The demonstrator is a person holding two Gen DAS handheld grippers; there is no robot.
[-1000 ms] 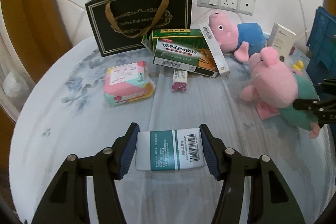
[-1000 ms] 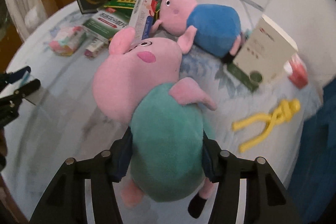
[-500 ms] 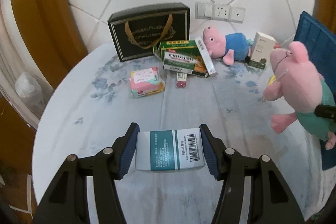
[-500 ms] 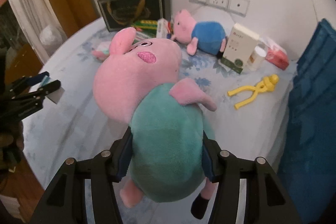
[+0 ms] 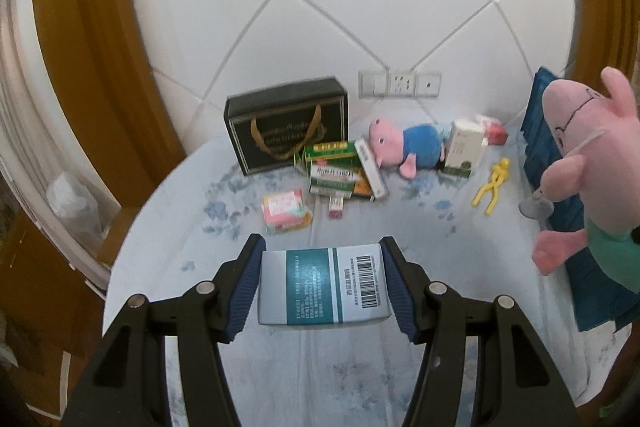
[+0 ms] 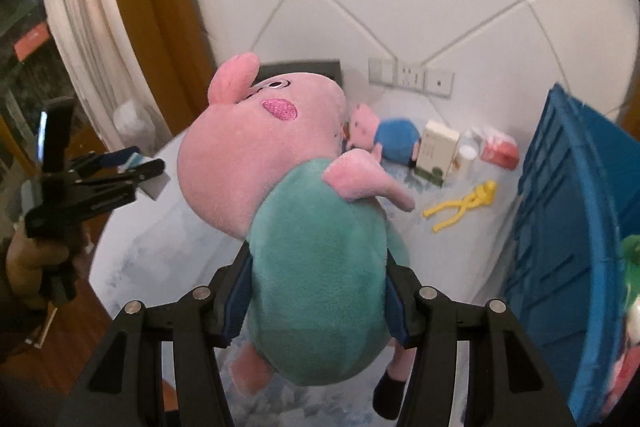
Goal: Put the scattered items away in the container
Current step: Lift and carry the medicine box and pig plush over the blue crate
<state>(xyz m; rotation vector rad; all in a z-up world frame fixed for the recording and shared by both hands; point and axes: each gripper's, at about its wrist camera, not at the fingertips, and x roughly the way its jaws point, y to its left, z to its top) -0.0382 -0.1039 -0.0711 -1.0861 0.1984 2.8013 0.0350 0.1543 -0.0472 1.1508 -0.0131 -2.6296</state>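
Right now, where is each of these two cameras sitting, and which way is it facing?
Left wrist: on the left gripper, looking down across the table toward the wall; its fingers clamp a teal-and-white box.
Right wrist: on the right gripper, facing the same wall; its fingers squeeze a green-shirted pig plush; the person's hand shows at left.
Shared: blue-shirted pig plush, yellow toy, blue crate.

My round table (image 5: 248, 379) in a blue-flowered cloth bears: black gift bag (image 5: 286, 125), green boxes (image 5: 336, 175), pink packet (image 5: 285, 211), blue-shirted pig toy (image 5: 408, 143), white carton (image 5: 464, 149), yellow tongs (image 5: 493, 183).
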